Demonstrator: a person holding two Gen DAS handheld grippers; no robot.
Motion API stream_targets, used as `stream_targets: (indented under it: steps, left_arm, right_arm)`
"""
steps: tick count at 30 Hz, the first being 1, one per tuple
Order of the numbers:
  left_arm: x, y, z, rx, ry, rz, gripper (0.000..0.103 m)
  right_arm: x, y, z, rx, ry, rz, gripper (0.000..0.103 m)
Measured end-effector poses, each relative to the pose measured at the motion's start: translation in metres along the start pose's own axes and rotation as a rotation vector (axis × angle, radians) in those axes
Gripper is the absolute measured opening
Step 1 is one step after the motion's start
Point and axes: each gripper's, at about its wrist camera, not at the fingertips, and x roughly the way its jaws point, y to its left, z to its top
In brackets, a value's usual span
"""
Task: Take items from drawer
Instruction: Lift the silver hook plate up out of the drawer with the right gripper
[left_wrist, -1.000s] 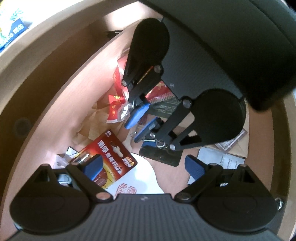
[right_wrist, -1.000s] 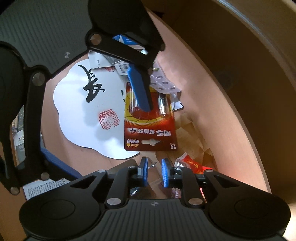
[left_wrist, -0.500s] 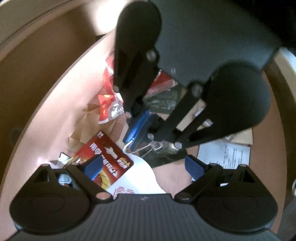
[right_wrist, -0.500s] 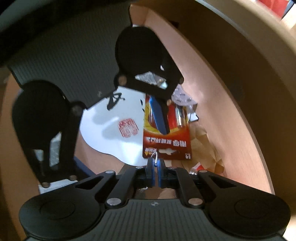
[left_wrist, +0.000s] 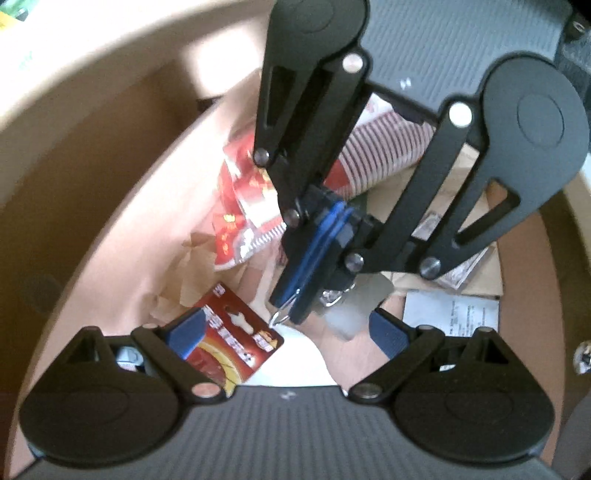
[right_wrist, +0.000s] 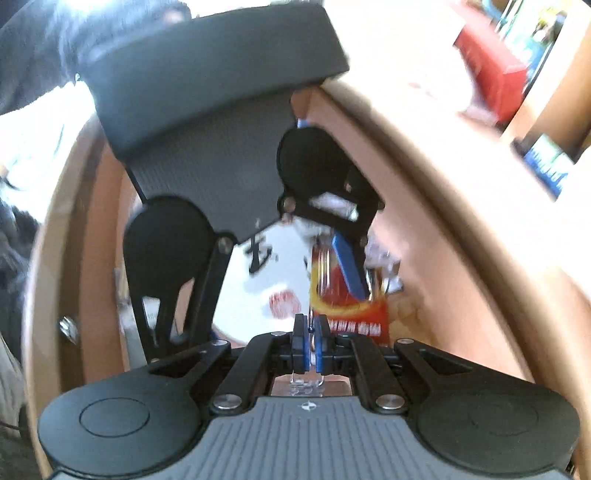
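Inside the open drawer (left_wrist: 122, 206), the right hand-held gripper (left_wrist: 291, 312) sits at the frame's centre, its blue pads pressed together on a thin metal ring (left_wrist: 280, 316) with clear bits dangling behind. Low in the frame, the left hand-held gripper (left_wrist: 288, 330) stands spread wide, holding nothing. A red battery card (left_wrist: 236, 339) lies at lower left on a white paper cutout (left_wrist: 295, 362). Red packets (left_wrist: 243, 218) and striped paper cups (left_wrist: 384, 147) lie farther up.

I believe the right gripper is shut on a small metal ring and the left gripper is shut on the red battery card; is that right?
Not quite: the left gripper is open above the red battery card, as the left wrist view shows; the rest holds.
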Motion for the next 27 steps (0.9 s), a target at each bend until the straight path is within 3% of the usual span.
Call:
stream_targets:
  steps: [7,11,14,15,16,19,27]
  left_arm:
    - [-0.01,-0.009,0.005,0.034,-0.052,-0.048,0.098]
    - [-0.002,-0.011,0.004,0.034,-0.002,-0.032,0.096]
    - [0.008,-0.001,0.004,-0.034,0.075,-0.044,0.066]
    - [0.011,0.004,0.005,-0.069,0.096,-0.051,0.049]
    - [0.012,0.005,0.005,-0.06,0.098,-0.049,0.04]
    - [0.011,0.008,0.006,-0.047,0.091,-0.071,0.04]
    - [0.01,0.007,0.008,-0.043,0.046,-0.024,0.04]
  right_arm:
    - [-0.013,0.0,0.002,0.013,-0.065,-0.004,0.003]
    - [-0.013,0.001,0.001,0.014,-0.068,-0.008,0.003]
    - [-0.013,0.002,0.002,0.016,-0.069,-0.003,0.003]
    - [-0.012,0.002,0.002,0.015,-0.067,-0.004,0.003]
    - [-0.012,0.003,0.001,0.014,-0.065,-0.004,0.003]
    - [-0.01,0.004,0.001,0.014,-0.06,-0.004,0.003]
    - [-0.011,0.006,0.001,0.026,-0.081,0.023,0.003]
